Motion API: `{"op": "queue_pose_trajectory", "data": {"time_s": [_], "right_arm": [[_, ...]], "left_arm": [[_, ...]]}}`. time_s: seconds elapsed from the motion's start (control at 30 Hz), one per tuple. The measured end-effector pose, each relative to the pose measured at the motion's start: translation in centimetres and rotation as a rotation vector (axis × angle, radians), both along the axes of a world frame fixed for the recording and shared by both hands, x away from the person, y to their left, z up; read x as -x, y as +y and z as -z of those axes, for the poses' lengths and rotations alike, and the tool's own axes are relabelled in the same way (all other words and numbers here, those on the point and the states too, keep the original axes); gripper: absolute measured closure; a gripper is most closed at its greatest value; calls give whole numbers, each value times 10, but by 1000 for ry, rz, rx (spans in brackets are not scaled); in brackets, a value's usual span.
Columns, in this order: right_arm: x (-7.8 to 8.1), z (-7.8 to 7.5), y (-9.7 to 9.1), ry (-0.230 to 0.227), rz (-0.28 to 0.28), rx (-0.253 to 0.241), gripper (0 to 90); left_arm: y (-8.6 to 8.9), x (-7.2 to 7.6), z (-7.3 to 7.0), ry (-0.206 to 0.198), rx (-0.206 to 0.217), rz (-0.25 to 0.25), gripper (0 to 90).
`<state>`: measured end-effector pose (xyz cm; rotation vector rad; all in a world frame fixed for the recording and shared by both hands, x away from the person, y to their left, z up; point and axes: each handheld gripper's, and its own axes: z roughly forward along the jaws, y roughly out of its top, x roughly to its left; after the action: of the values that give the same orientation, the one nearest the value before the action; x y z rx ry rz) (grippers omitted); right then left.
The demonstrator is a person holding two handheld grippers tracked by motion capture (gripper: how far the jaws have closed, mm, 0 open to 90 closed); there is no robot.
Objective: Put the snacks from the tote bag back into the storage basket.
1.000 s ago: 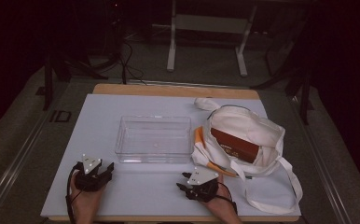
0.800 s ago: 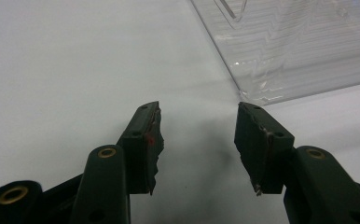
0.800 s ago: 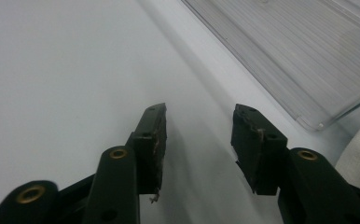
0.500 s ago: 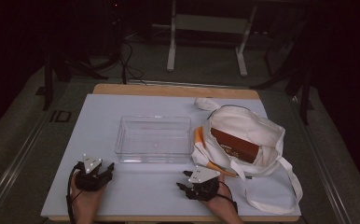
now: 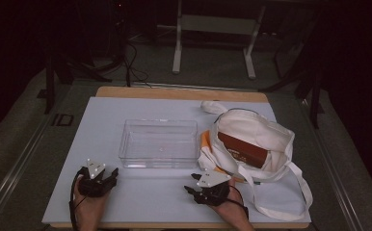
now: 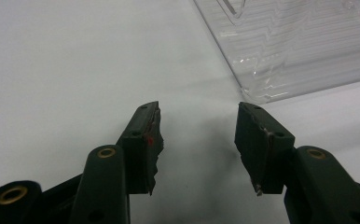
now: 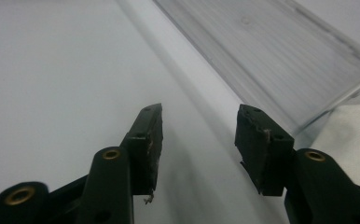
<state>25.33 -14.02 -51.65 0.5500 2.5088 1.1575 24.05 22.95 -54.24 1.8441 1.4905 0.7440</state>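
1. Nearest, both hand-held grippers rest on the desk (image 5: 140, 204) in front of the clear tray (image 5: 159, 143) — left hand-held gripper (image 6: 197, 140) released, right hand-held gripper (image 7: 197, 142) released, nothing between the jaws.
2. The tray is empty.
3. Right of it, the cloth bag (image 5: 251, 149) holds a brown box (image 5: 242, 150) — any unpacking seems not yet begun.
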Motion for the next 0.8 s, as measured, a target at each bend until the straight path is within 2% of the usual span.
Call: {"op": "queue_pose_trajectory", "data": {"time_s": [0.47, 0.63, 0.67, 0.8], "right_arm": [[-1, -7, -2, 9, -12, 21, 511], [-4, -10, -5, 10, 0, 42, 511], [-5, -12, -7, 3, 1, 60, 511], [-6, -17, -10, 0, 6, 65, 511]], "left_arm": [[1, 0, 0, 3, 3, -6, 505], [1, -1, 0, 6, 5, -10, 503], [1, -1, 0, 7, 5, -10, 503], [1, -1, 0, 11, 6, -10, 503]]}}
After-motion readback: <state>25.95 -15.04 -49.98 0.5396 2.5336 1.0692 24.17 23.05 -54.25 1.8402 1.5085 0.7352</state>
